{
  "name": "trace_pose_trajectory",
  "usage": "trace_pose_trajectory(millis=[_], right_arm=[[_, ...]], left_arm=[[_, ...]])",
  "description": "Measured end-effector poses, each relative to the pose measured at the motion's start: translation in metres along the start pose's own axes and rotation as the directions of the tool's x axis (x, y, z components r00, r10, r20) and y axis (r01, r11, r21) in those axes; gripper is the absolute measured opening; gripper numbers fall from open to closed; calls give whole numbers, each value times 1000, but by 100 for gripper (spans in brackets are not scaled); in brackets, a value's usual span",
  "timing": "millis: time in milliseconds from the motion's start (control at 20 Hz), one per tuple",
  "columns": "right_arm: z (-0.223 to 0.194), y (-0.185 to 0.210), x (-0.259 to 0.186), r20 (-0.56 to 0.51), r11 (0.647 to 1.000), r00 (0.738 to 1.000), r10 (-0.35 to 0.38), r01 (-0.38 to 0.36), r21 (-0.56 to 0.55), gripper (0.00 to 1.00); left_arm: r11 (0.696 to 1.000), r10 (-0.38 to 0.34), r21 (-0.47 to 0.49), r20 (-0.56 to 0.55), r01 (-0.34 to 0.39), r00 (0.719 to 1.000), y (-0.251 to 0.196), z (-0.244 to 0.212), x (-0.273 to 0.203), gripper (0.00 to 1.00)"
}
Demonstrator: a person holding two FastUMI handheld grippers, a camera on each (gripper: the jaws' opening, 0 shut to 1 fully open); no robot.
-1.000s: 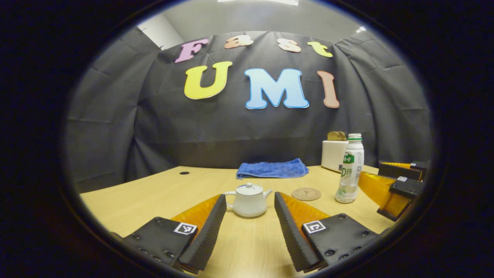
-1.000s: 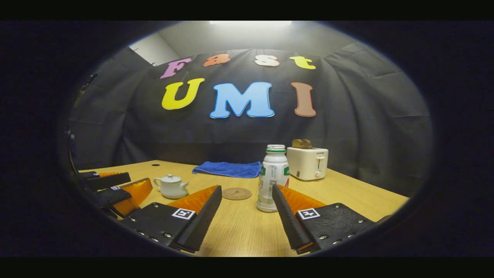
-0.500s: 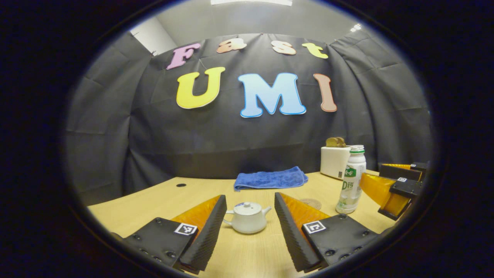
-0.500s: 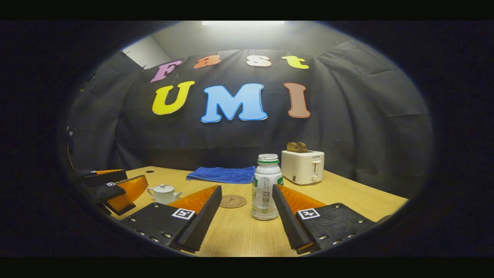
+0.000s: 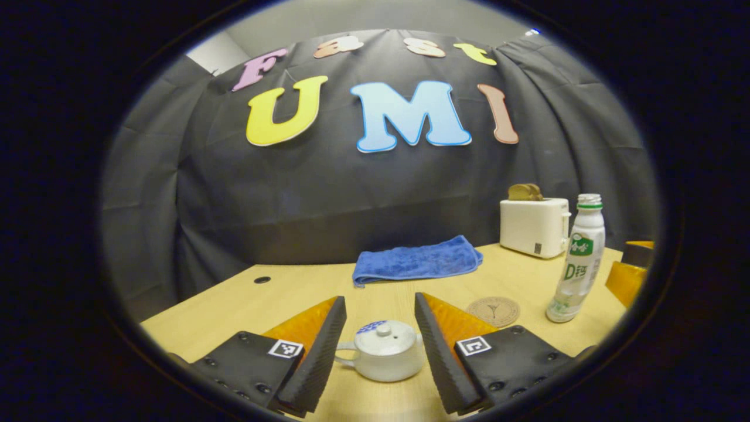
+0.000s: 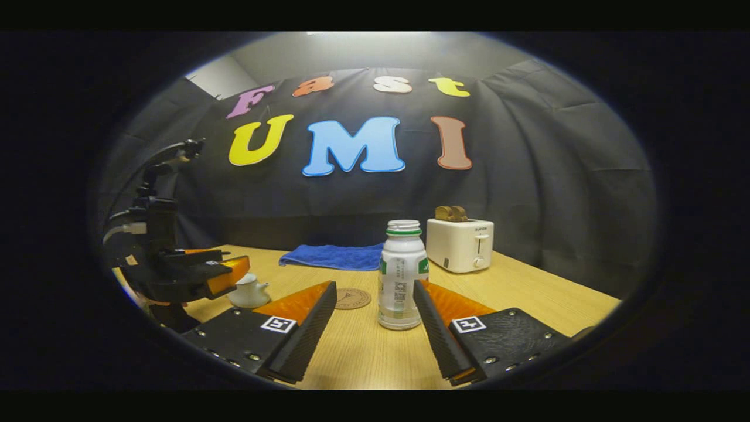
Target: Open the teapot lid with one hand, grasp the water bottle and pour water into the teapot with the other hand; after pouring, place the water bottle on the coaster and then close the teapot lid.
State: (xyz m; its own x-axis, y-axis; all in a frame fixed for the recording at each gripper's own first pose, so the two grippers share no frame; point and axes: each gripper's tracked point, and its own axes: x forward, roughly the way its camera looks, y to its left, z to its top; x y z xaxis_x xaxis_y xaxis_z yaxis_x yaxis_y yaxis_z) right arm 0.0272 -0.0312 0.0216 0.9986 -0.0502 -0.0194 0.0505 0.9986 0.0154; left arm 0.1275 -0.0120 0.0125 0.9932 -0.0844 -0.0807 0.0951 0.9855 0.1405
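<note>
A small white teapot (image 5: pixel 384 357) with its lid (image 5: pixel 384 336) on sits on the wooden table, right between the spread fingers of my left gripper (image 5: pixel 379 308), which is open and not touching it. The white water bottle (image 6: pixel 401 274) with a green-ringed neck stands upright just ahead of my right gripper (image 6: pixel 375 290), also open, its fingers on either side of the bottle's base without contact. A round cork coaster (image 6: pixel 352 298) lies left of the bottle. In the right gripper view the left gripper (image 6: pixel 231 275) hovers over the teapot (image 6: pixel 249 291).
A folded blue towel (image 5: pixel 416 261) lies at the table's back. A white toaster (image 6: pixel 460 245) holding bread stands at the back right. The bottle (image 5: pixel 575 259) and coaster (image 5: pixel 493 310) sit to the right of the teapot. The table edge runs close on the left.
My left gripper has moved forward, so the teapot now lies between its fingers. My right gripper has closed in on the bottle, which stands more centred between its fingers.
</note>
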Motion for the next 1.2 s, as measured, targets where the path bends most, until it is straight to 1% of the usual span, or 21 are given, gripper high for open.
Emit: trace_pose_trajectory(millis=[100, 250, 300, 400, 500, 550, 650, 750, 850, 950, 1000, 1100, 1150, 1200], right_arm=[[-4, 0, 2, -11, 1000, 1000, 4, -4, 6, 81], [-8, -1, 4, -23, 1000, 1000, 6, -6, 11, 81], [-9, -1, 4, -24, 1000, 1000, 8, -7, 16, 81], [-10, -2, 5, -27, 1000, 1000, 7, -7, 24, 82], [-10, -4, 5, -27, 1000, 1000, 3, -3, 27, 82], [-10, -5, 5, -28, 1000, 1000, 0, 0, 26, 81], [-12, -7, 5, -31, 1000, 999, -5, 6, 26, 82], [-14, -8, 5, -35, 999, 999, -5, 6, 34, 82], [-14, -9, 4, -37, 999, 999, -7, 9, 37, 82], [-14, -9, 3, -37, 999, 999, -9, 11, 37, 81], [-14, -10, 4, -37, 999, 999, -11, 12, 36, 81], [-13, -12, 4, -37, 999, 999, -20, 21, 29, 81], [-13, -14, 4, -37, 999, 999, -26, 27, 25, 81], [-14, -16, 5, -37, 999, 999, -29, 30, 19, 81]], left_arm=[[1000, -11, -10, -37, 10, 999, -3, -11, 11, 82], [1000, -5, -29, -84, 3, 996, 2, -24, 20, 75], [1000, -2, -31, -93, -1, 996, 3, -26, 22, 70], [1000, 2, -28, -88, -4, 996, 4, -22, 21, 73], [1000, -8, -29, -89, 5, 996, 2, -23, 21, 65], [999, -19, -36, -88, 16, 996, 0, -23, 21, 64], [1000, -5, -14, -85, 3, 996, -4, -22, 27, 47], [1000, 7, 11, -90, -6, 996, -5, -21, 25, 27], [1000, 10, 9, -89, -9, 996, -4, -20, 26, 22], [1000, 10, 4, -89, -10, 996, -5, -20, 25, 15], [1000, 14, 5, -86, -14, 996, -4, -21, 26, 18], [1000, 10, 0, -83, -10, 997, -5, -18, 26, 10], [1000, 2, -8, -81, -2, 997, -6, -17, 25, 10], [1000, -1, -18, -76, 0, 997, -5, -14, 22, 13]])
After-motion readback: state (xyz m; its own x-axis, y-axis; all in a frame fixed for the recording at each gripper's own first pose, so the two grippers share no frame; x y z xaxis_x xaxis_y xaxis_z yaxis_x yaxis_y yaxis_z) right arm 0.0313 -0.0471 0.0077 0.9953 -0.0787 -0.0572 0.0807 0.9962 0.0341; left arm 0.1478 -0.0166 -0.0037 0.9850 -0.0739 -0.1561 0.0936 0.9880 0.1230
